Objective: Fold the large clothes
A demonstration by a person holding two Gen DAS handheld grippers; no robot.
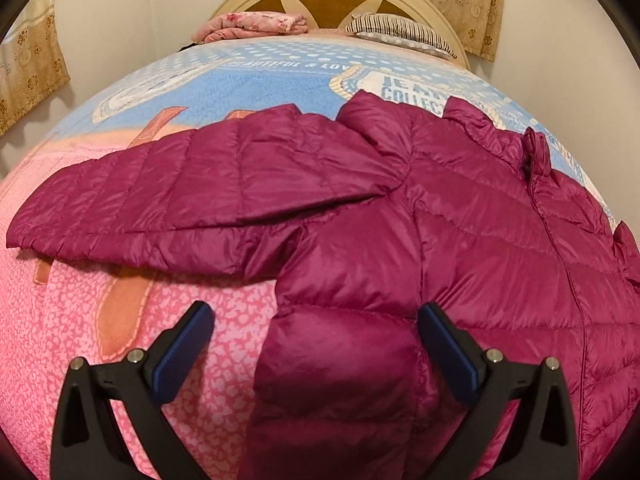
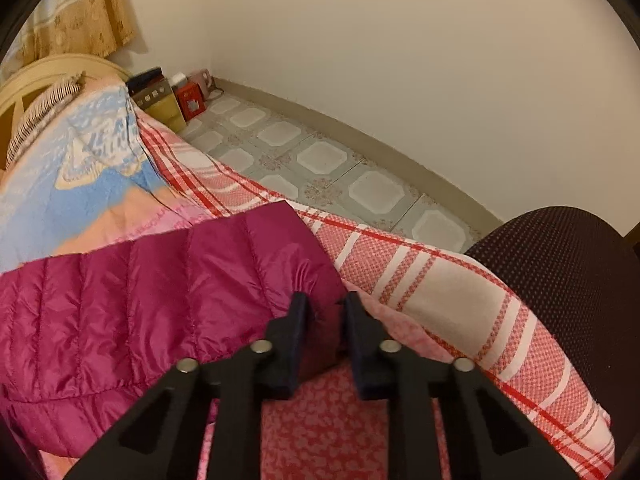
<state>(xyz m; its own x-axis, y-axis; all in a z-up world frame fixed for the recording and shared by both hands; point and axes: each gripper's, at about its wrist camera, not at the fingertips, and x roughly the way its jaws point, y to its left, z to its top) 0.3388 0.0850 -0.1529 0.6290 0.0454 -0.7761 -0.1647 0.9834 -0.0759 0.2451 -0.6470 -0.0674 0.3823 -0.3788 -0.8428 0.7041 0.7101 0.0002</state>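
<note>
1. The right claw [image 2: 326,312] is pinched down on the cuff end of a sleeve of the shiny magenta quilted puffer jacket [image 1: 400,240]; its dark pads press a gathered fold of the fabric between them.
2. The left claw [image 1: 316,328] stands wide open, its blue-padded fingers [image 1: 188,344] straddling the lower side edge of the jacket's body without pressing on it.
3. The jacket lies spread flat, front up, on the bed with the pink, orange and blue patterned quilt [image 1: 120,320]. One sleeve stretches out sideways, and the zip line runs down the middle of the body.
4. The step in hand looks like taking hold for the first fold. To do it well, the left claw should come down on the side seam and bite both layers, not just the slippery top shell.
5. The right grip sits close to the cuff's edge; a deeper bite would be safer, since the filling is puffy and the shell slick.
6. Lift both holds together and keep the cloth taut, so trapped air does not skew the crease.
7. Beyond lie a red-and-white checked blanket [image 2: 420,280] at the bed's edge and a dark mesh chair [image 2: 572,280].
</note>
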